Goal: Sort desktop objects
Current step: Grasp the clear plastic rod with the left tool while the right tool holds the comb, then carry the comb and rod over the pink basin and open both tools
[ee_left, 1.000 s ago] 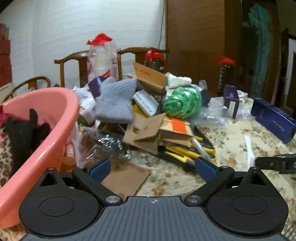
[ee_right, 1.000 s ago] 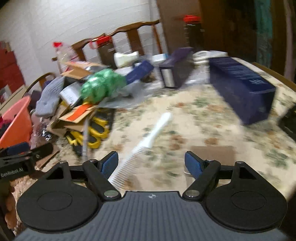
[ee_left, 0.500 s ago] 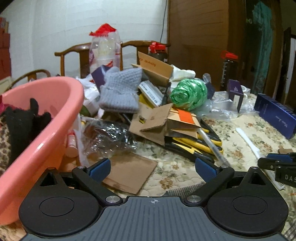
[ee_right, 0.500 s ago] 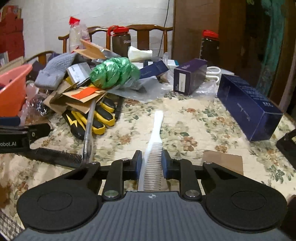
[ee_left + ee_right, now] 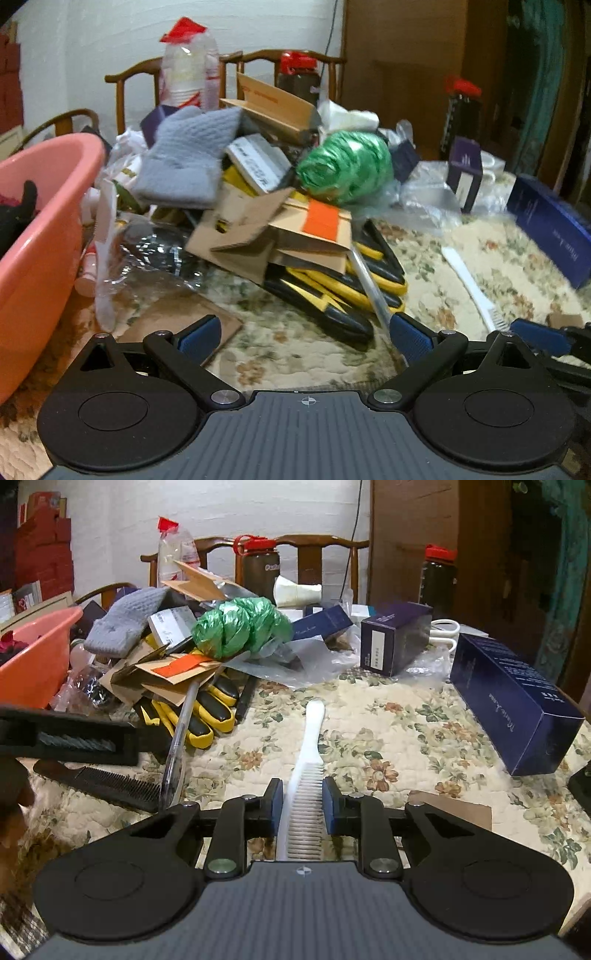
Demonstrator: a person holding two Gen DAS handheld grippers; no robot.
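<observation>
- Far left: pink tub (image 5: 44, 206) on the counter (image 5: 406, 738), dark cloth inside.
- Just beside the tub: crumpled clear plastic (image 5: 155, 254) and a flat cardboard sheet (image 5: 177, 317).
- Left gripper (image 5: 306, 334) low over the counter, jaws wide apart, holding nothing; floral cloth visible between the blue pads (image 5: 201, 332).
- Behind it, a heaped pile: grey knit hat (image 5: 188, 158) on top at left, open cardboard box (image 5: 273, 103) above, folded cardboard with an orange patch (image 5: 321, 221) in front.
- Green plastic bundle (image 5: 240, 626) at the pile's right side.
- Black-and-yellow gloves (image 5: 207, 712) under the cardboard, touching the counter.
- Clear pen (image 5: 177, 738) slanting down from the pile across the gloves.
- Black comb (image 5: 99, 784) flat on the counter, near the pen's lower end.
- Centre right: white comb (image 5: 306, 775) flat on the counter, handle pointing away, teeth end nearest.
- Right gripper (image 5: 303, 805) with jaws narrow, closed on the toothed end of the white comb, pads (image 5: 277, 803) touching both edges.
- Right of the comb: small cardboard piece (image 5: 454, 808) on the cloth.
- Further back: purple box (image 5: 395, 642) upright, white mugs (image 5: 445, 631) beside it.
- Far right: long navy box (image 5: 513, 698) lying on its side.
- Behind the counter: wooden chairs (image 5: 321, 542) and two dark bottles with red lids (image 5: 260, 568).
</observation>
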